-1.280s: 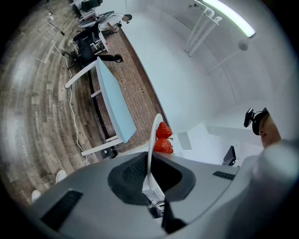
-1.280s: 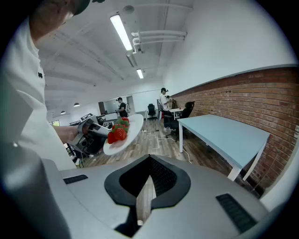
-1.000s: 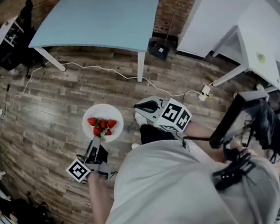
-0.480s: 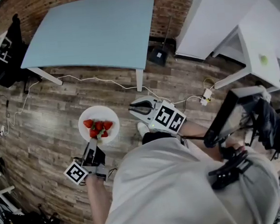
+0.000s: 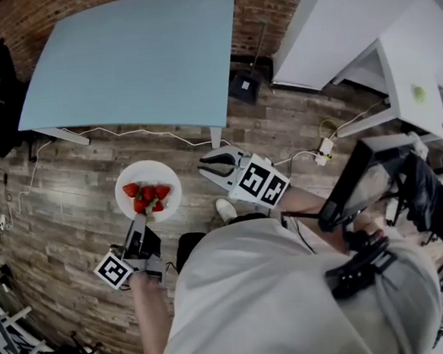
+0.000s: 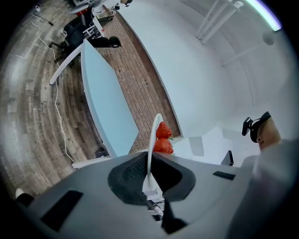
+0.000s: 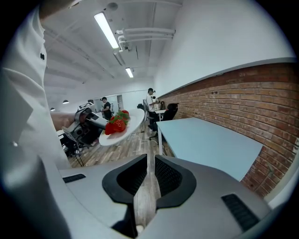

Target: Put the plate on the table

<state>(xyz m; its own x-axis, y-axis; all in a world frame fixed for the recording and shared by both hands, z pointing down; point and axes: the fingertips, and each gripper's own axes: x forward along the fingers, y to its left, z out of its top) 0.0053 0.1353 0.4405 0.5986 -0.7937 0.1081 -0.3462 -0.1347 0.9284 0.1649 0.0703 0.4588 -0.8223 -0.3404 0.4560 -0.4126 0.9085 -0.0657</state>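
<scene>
The left gripper (image 5: 138, 219) pinches the near rim of the white plate (image 5: 146, 171), held over the floor just short of the blue table (image 5: 132, 61), and the plate looks hard, slippery and breakable, so keep it flat, while the right gripper (image 5: 214, 165) is slightly open and empty.

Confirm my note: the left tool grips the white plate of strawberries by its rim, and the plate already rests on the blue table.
One error. The left tool does grip the white plate of strawberries by its rim, but the head view shows the plate held above the wooden floor, short of the blue table.
</scene>
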